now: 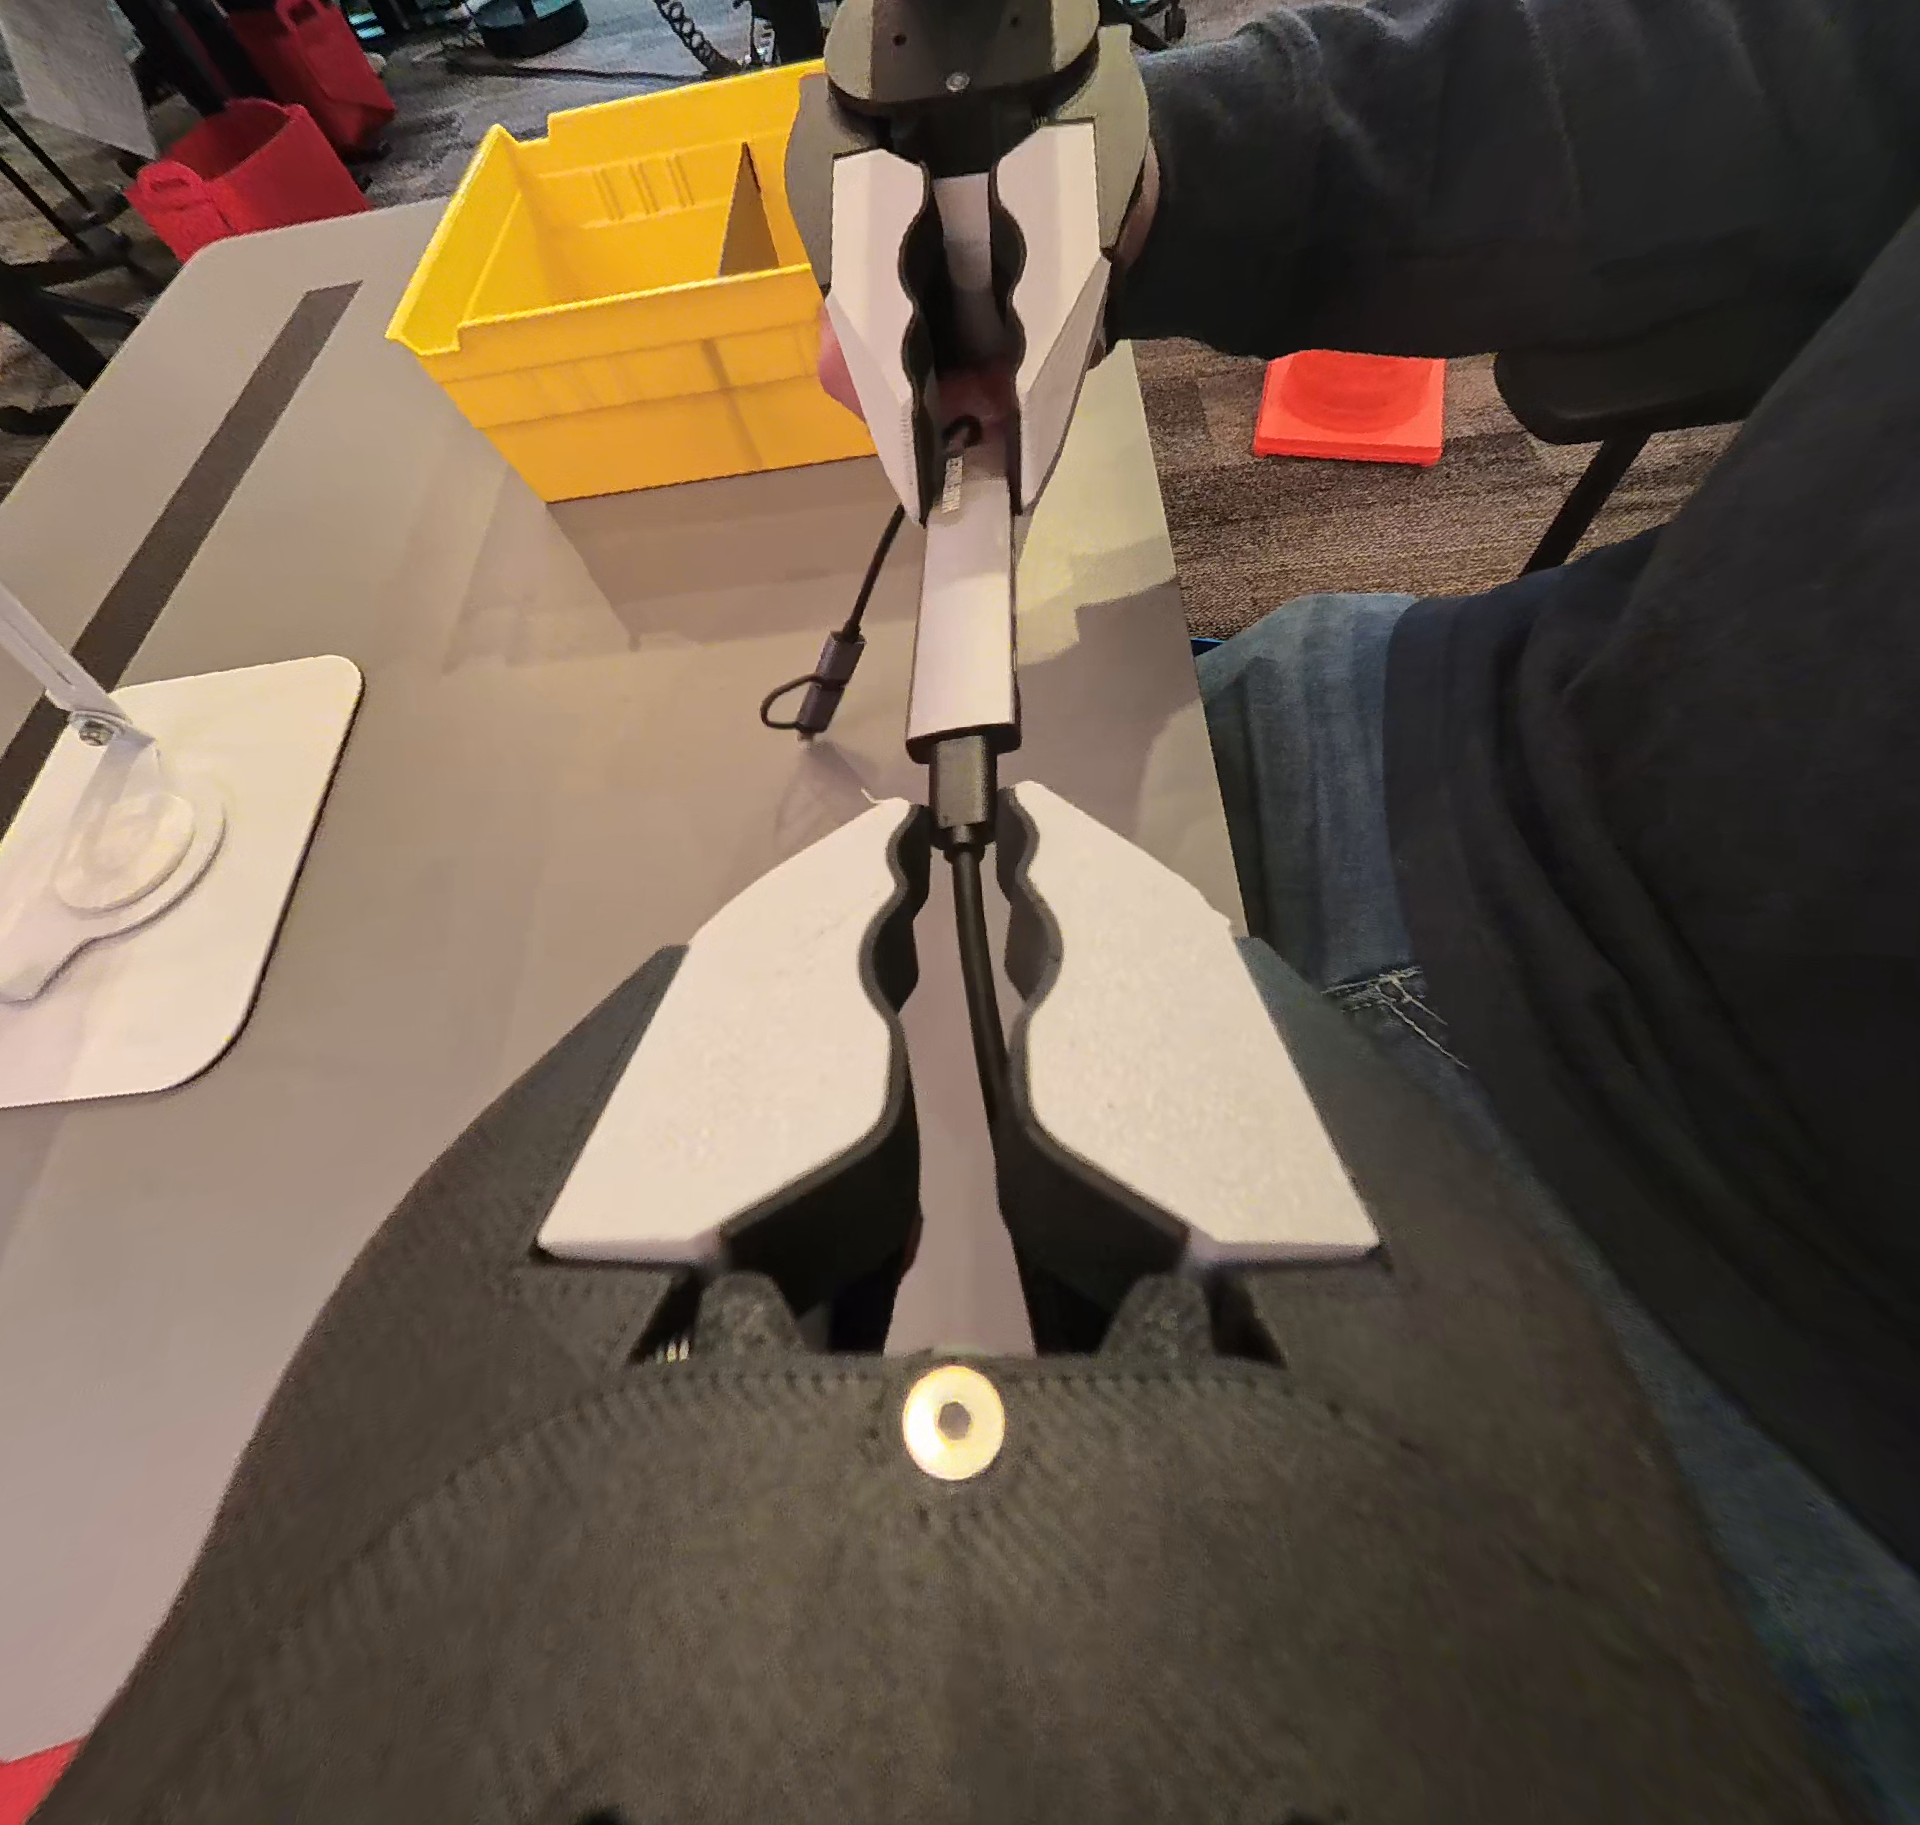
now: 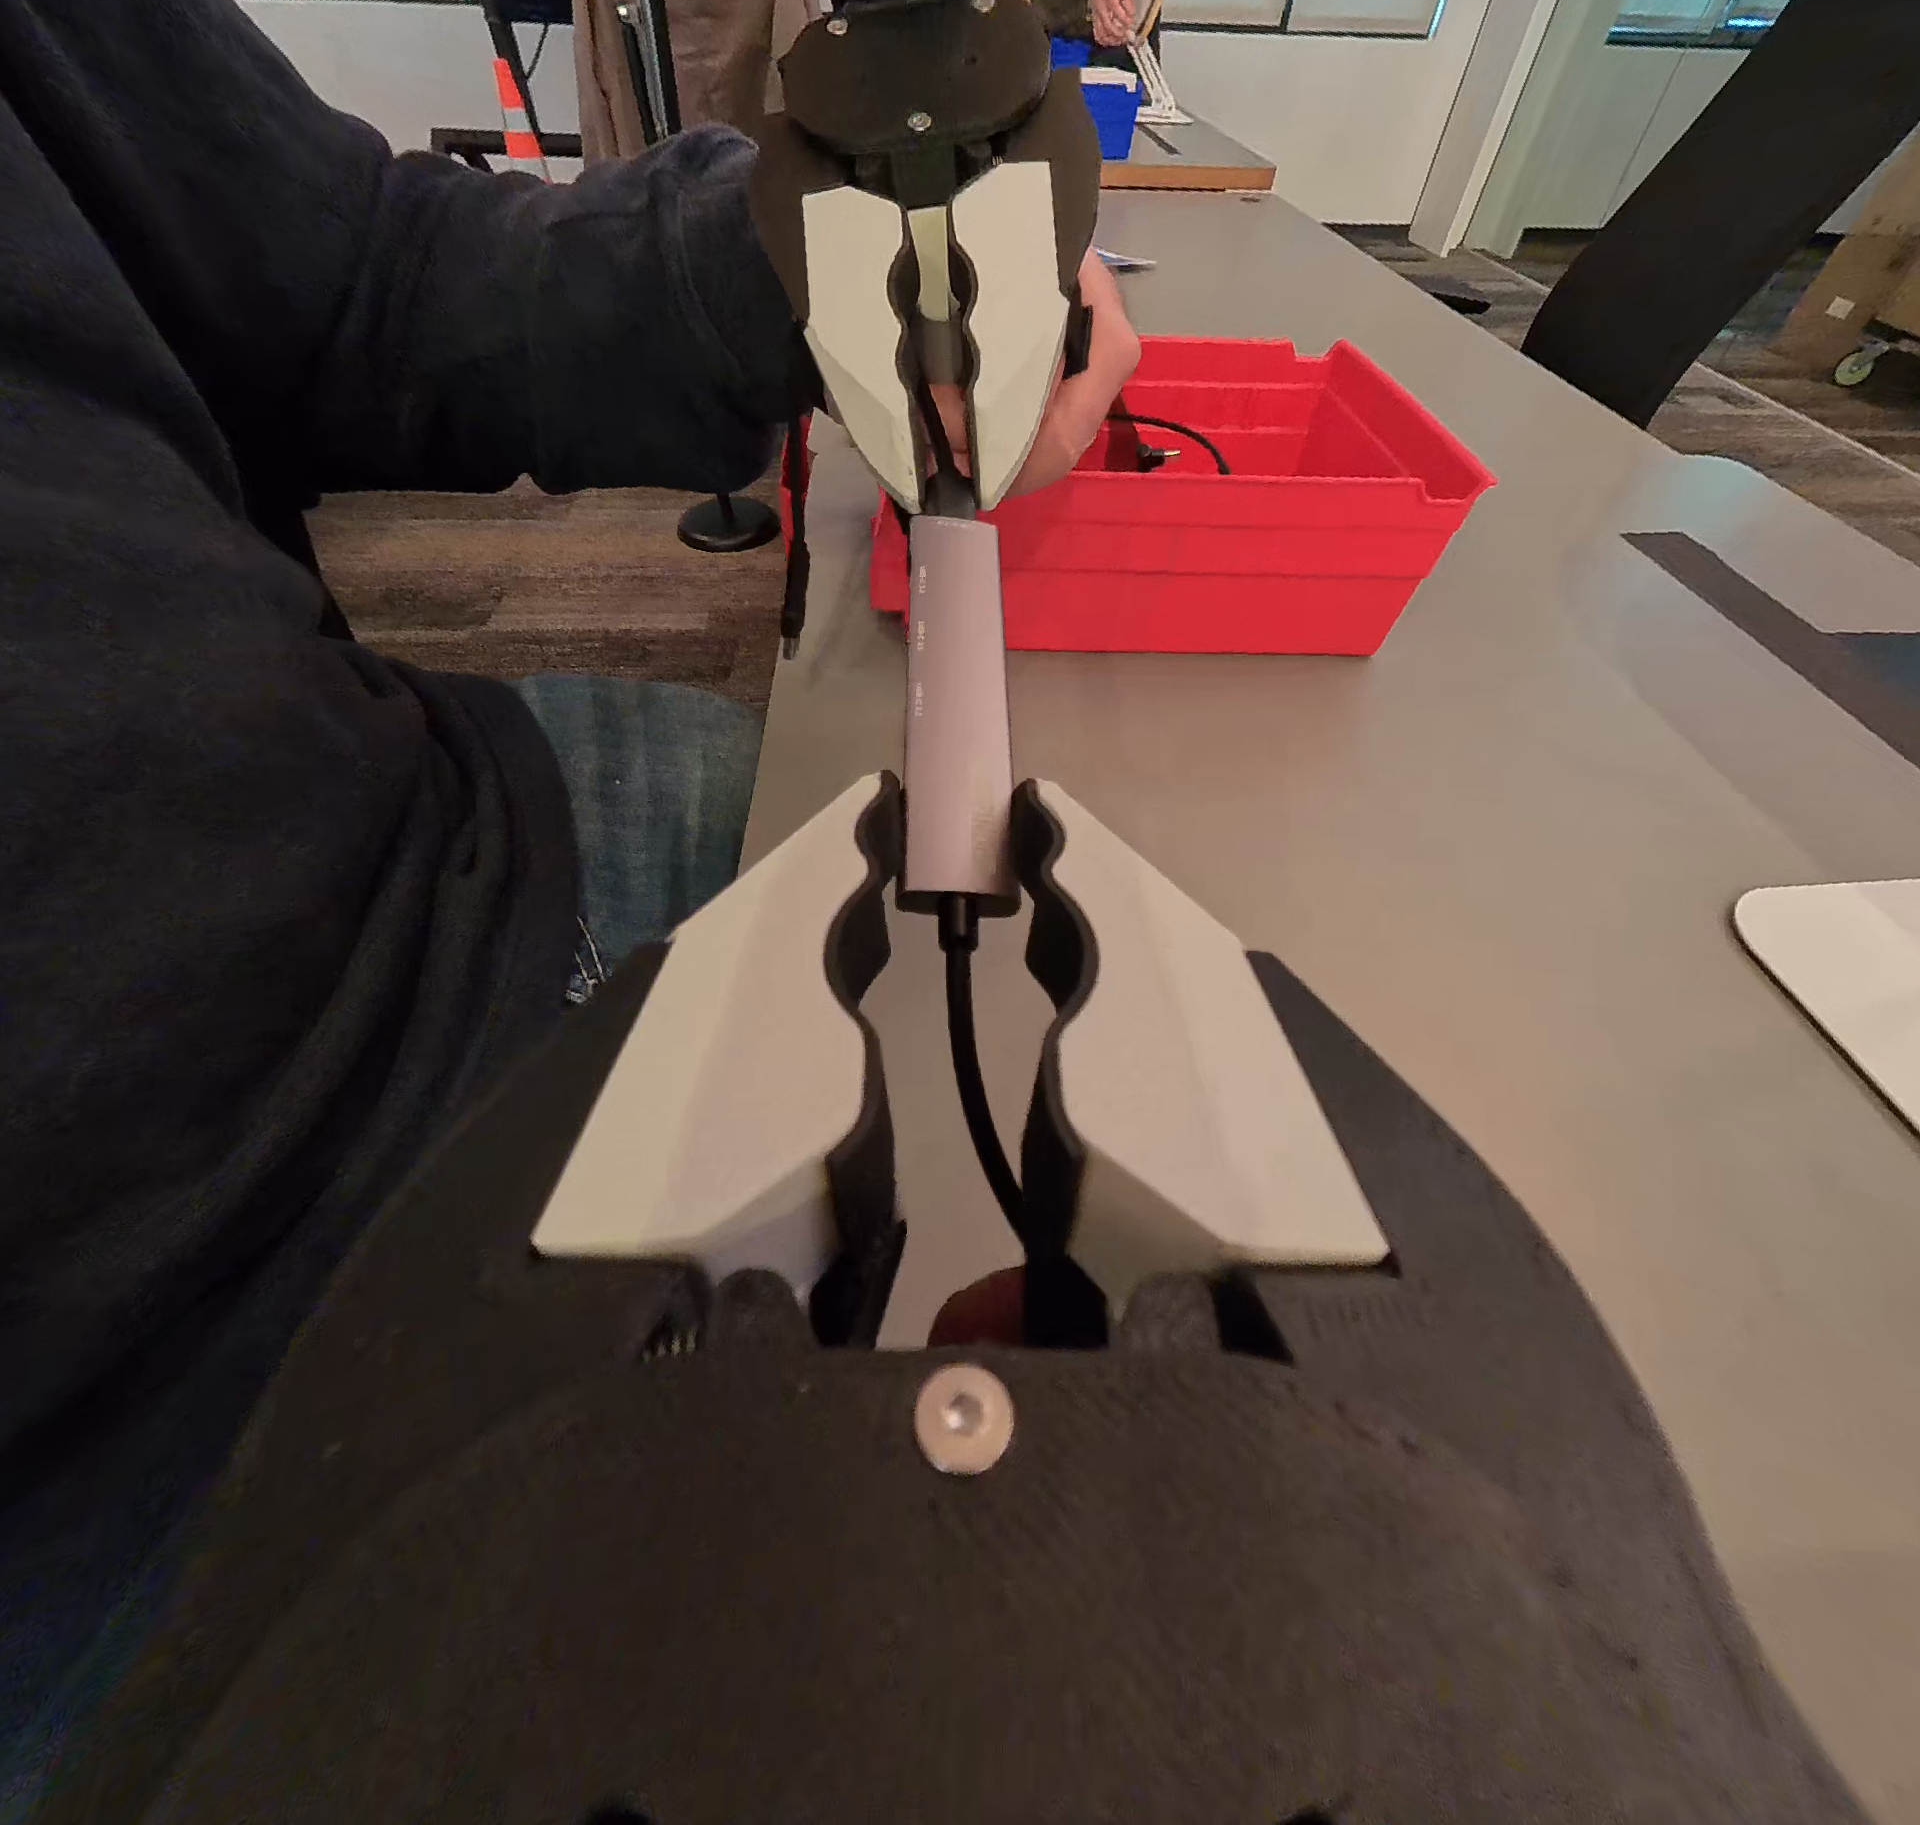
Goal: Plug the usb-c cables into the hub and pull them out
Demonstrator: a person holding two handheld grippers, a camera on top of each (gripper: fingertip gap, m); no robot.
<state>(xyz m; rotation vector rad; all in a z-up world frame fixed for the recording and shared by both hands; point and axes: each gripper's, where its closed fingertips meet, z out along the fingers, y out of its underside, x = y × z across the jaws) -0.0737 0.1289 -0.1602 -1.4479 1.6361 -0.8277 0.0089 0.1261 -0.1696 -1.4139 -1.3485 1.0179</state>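
Observation:
The silver hub hangs above the grey table between both grippers. My left gripper is shut on a black usb-c plug that sits in the hub's near end, and its cable runs back between the fingers. My right gripper is shut on the other end of the hub. The right gripper also shows in the left wrist view, and the left gripper in the right wrist view. The hub's own lead hangs down beside it.
A yellow bin stands behind the hub. A red bin holds a black cable. A white pad with a stand lies on the left. The person's body is at the table's edge. An orange cone is on the floor. There is about 9 cm between the tips of the two grippers.

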